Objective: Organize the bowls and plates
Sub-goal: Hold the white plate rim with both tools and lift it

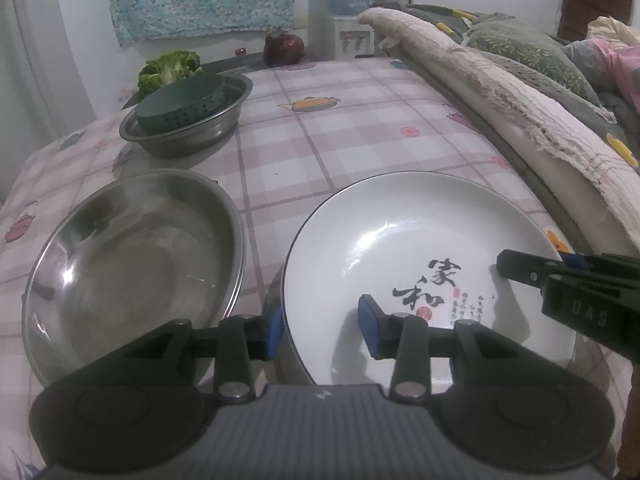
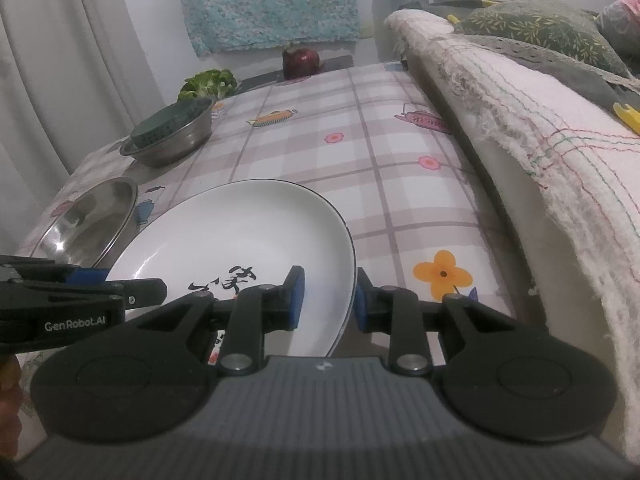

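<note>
A white plate with black calligraphy sits near the table's front; it also shows in the right wrist view. My left gripper is open and straddles the plate's left rim. My right gripper is open and straddles its right rim; it reaches into the left wrist view at the right. An empty steel bowl lies left of the plate, and shows in the right wrist view. A second steel bowl farther back holds a dark green perforated dish.
The checked tablecloth covers the table. Broccoli and a dark red onion lie at the far edge. A sofa arm with a frayed blanket runs along the right side. A curtain hangs at the left.
</note>
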The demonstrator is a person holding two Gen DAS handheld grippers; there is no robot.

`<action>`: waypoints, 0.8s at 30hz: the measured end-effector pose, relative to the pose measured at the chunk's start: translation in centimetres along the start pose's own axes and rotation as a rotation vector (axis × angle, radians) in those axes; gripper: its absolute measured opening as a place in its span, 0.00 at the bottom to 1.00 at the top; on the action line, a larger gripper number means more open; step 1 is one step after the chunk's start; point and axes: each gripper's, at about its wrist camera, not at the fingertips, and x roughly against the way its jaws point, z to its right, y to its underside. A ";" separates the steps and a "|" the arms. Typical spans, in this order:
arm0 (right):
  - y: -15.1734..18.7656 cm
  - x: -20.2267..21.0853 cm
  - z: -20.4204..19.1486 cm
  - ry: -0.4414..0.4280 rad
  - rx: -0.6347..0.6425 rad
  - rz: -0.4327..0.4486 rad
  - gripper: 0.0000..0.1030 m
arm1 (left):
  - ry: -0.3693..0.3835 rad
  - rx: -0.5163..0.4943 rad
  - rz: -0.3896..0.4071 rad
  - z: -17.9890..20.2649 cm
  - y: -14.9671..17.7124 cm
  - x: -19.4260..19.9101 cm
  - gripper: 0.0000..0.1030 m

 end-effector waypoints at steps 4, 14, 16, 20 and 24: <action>-0.2 0.2 -0.2 0.002 0.006 0.002 0.25 | 0.004 0.013 -0.008 -0.2 -0.1 0.0 0.38; -0.6 0.5 -0.4 0.004 0.011 0.011 0.25 | 0.013 0.022 -0.008 -0.5 0.0 0.5 0.38; -0.5 0.5 -0.3 0.003 0.008 0.009 0.24 | 0.014 0.020 -0.005 -0.5 0.1 0.5 0.38; -0.3 0.3 -0.1 0.005 -0.002 0.001 0.24 | 0.016 0.014 0.003 -0.4 0.1 0.7 0.38; -0.1 0.0 0.1 0.002 -0.009 -0.002 0.24 | 0.013 0.003 0.005 -0.3 0.2 0.8 0.38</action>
